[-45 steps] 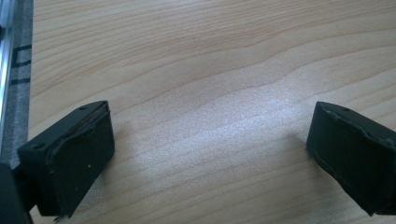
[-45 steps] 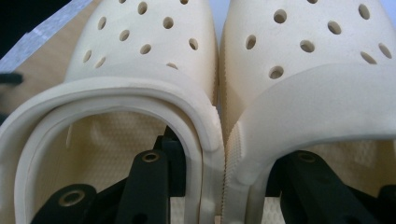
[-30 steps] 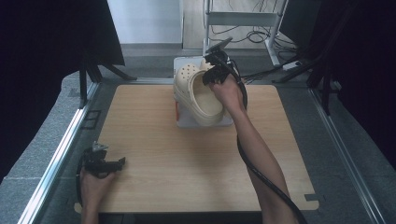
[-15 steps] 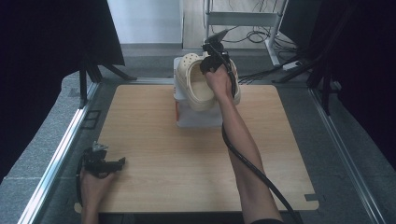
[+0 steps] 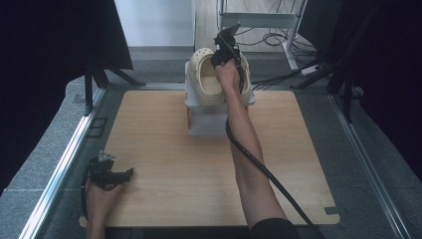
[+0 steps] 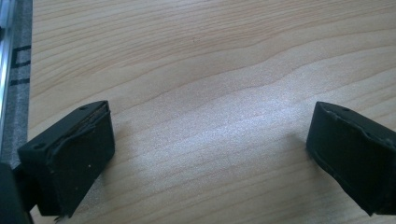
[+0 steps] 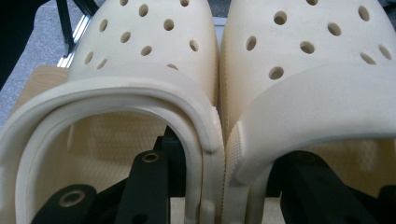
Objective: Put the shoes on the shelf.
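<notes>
1. Cream foam clogs (image 5: pixel 206 82), a pair with round vent holes across the toes and heel straps folded forward, are held side by side above a white box (image 5: pixel 209 117) at the far middle of the desk (image 5: pixel 199 164). Whether their soles touch the box or hang just over it I cannot tell.

2. In the right gripper view the two inner side walls of the left clog (image 7: pixel 116 93) and the right clog (image 7: pixel 317 84) are pressed together, with one black jaw reaching inside each shoe. The right hand-held gripper (image 5: pixel 226 47) therefore seems to pinch both shoes by those adjoining walls.

3. Risk, as I judge it: foam is soft and springy, so a pinch across two walls could let one shoe creep out while the other stays gripped. A twist of the wrist would most likely start that.

4. Second risk: the pair is wider than the grip and hangs toward the near side, so a quick swing could knock it against the box or tip it off the far edge of the desk.

5. Third risk: the thick cable (image 5: pixel 259 164) trailing along the person's right forearm could drag across the box when the arm pulls away.

6. Near the left corner, the left hand-held gripper (image 5: pixel 107 174) rests on the wood, jaws spread wide over bare desk, holding nothing.
</notes>
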Tool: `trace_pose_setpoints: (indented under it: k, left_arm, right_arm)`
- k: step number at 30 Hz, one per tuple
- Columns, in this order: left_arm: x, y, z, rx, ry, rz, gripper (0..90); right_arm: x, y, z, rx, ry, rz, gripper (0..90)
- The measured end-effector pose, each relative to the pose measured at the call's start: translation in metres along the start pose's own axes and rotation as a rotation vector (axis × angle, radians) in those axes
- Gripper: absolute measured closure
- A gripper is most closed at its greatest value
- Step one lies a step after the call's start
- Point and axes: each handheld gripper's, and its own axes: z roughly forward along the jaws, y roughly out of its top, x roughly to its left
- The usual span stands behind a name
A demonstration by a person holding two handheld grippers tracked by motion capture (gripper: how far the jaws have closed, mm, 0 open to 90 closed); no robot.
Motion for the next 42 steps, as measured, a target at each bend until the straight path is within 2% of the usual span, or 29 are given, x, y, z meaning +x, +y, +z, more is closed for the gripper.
trace_pose_setpoints:
  k: [9, 12, 16, 19, 24, 27, 30, 34, 42]
  left_arm:
    - [0.0, 0.0, 0.0, -0.002, -0.001, 0.003, 1.0]
    - [0.0, 0.0, 0.0, -0.002, 0.0, 0.003, 1.0]
    - [0.0, 0.0, 0.0, -0.002, 0.0, 0.003, 1.0]
    - [0.0, 0.0, 0.0, -0.002, -0.001, 0.003, 1.0]
    - [0.0, 0.0, 0.0, -0.002, 0.0, 0.003, 1.0]
    - [0.0, 0.0, 0.0, -0.002, 0.0, 0.003, 1.0]
    - [0.0, 0.0, 0.0, -0.002, 0.0, 0.003, 1.0]
    - [0.0, 0.0, 0.0, -0.002, 0.0, 0.003, 1.0]
    - [0.0, 0.0, 0.0, -0.002, 0.0, 0.003, 1.0]
  right_arm:
    - [0.0, -0.001, 0.021, 0.01, -0.006, -0.005, 63.6]
    - [0.002, -0.003, 0.022, -0.002, -0.01, -0.027, 62.4]
    - [-0.002, -0.006, 0.021, -0.011, -0.002, -0.034, 55.9]
    - [-0.006, -0.007, 0.018, -0.033, 0.03, -0.055, 47.2]
    - [-0.004, -0.009, 0.011, -0.039, 0.038, -0.159, 33.4]
    - [-0.004, -0.012, 0.008, -0.042, 0.05, -0.191, 28.2]
    - [-0.005, -0.015, 0.006, -0.031, 0.065, -0.215, 24.4]
    - [-0.006, -0.018, 0.002, -0.04, 0.083, -0.226, 21.5]
    - [-0.007, -0.026, -0.01, -0.051, 0.101, -0.288, 14.7]
